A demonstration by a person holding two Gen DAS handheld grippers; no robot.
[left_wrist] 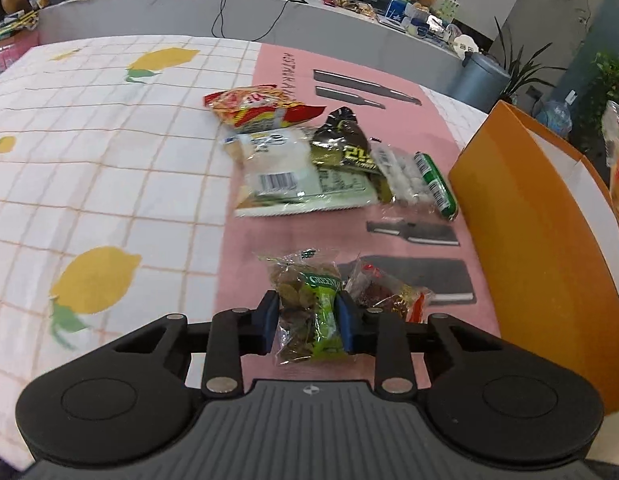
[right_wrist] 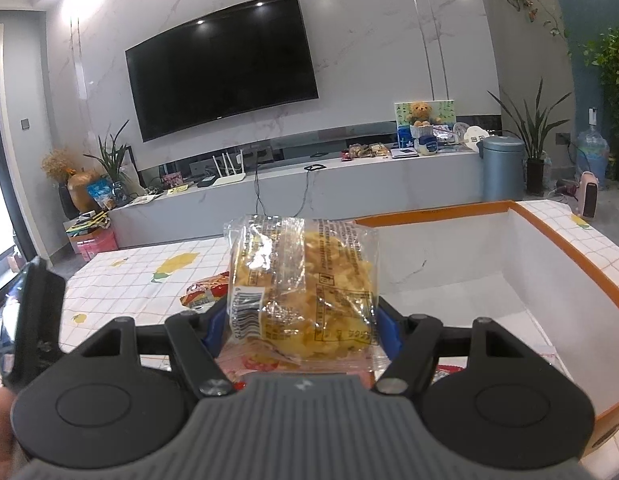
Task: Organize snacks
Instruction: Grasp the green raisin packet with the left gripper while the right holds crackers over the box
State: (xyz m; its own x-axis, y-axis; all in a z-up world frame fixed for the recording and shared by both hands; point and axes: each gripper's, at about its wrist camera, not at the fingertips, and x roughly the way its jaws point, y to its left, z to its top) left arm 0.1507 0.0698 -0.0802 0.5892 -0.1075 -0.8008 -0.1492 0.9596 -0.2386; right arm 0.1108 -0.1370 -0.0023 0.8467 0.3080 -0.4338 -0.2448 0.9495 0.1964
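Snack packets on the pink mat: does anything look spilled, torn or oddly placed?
Nothing spilled or visibly torn. The packets lie jumbled and overlapping on the pink mat, still outside the orange box.

tablecloth (left_wrist: pixel 109 184): matt woven cloth, lemon print
green snack pack (left_wrist: pixel 309 312): glossy clear plastic film, crinkled
yellow chip bag (right_wrist: pixel 305 292): clear shiny plastic
box (left_wrist: pixel 541 248): matt orange card outside, smooth white inside
gripper pads (left_wrist: pixel 345 320): matt blue, plastic-looking
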